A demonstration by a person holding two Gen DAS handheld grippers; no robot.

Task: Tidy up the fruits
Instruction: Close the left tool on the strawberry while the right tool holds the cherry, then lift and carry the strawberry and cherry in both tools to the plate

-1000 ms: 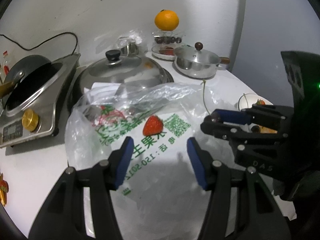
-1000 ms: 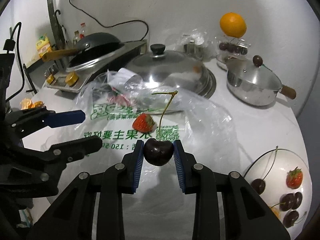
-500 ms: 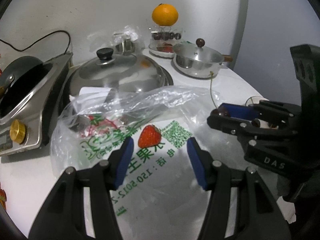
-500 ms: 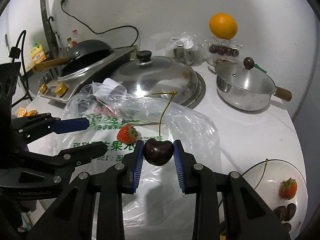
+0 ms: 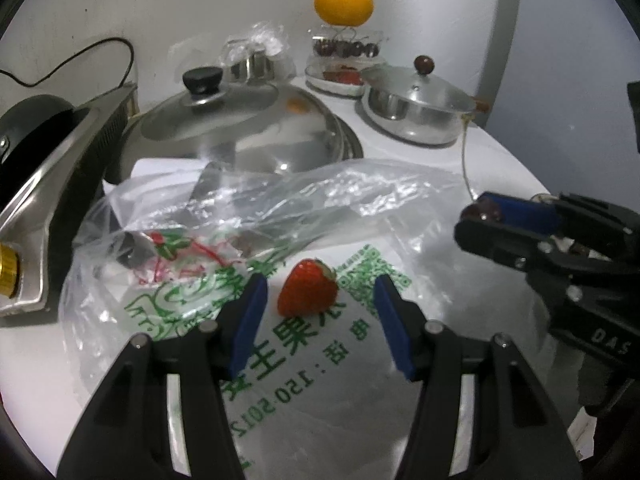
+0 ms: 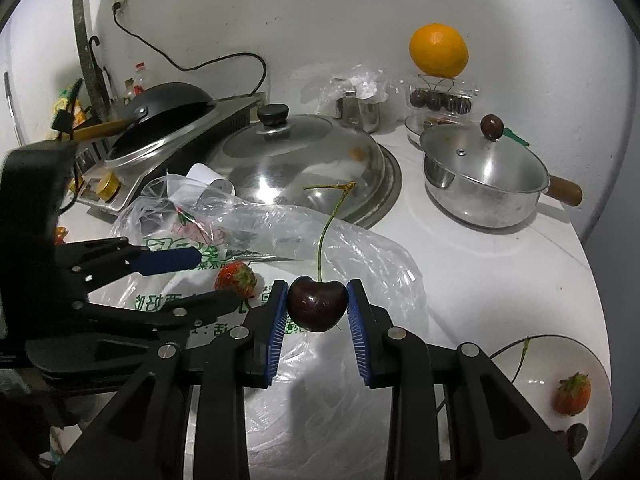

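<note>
A red strawberry (image 5: 307, 288) lies on a clear plastic bag (image 5: 360, 208) printed in green. My left gripper (image 5: 318, 294) is open, its blue pads standing either side of the berry without touching it. My right gripper (image 6: 317, 305) is shut on a dark cherry (image 6: 317, 304) whose long stem rises above the pads. In the left wrist view that right gripper (image 5: 484, 216) reaches in from the right with the cherry (image 5: 478, 213) at its tip. In the right wrist view the strawberry (image 6: 236, 279) lies between the left gripper's fingers (image 6: 172, 260). A white plate (image 6: 592, 364) at lower right holds another strawberry (image 6: 573, 394) and cherries.
A large steel lid (image 5: 248, 128) with a black knob sits behind the bag. A lidded steel saucepan (image 6: 484, 172) stands at the right. An orange (image 6: 439, 56) rests on a clear box of cherries at the back wall. A stove with a black pan (image 6: 168, 108) is at the left.
My left gripper has moved forward and down, so the strawberry now lies between its pads. The right gripper has drifted a little with the cherry still in it.
</note>
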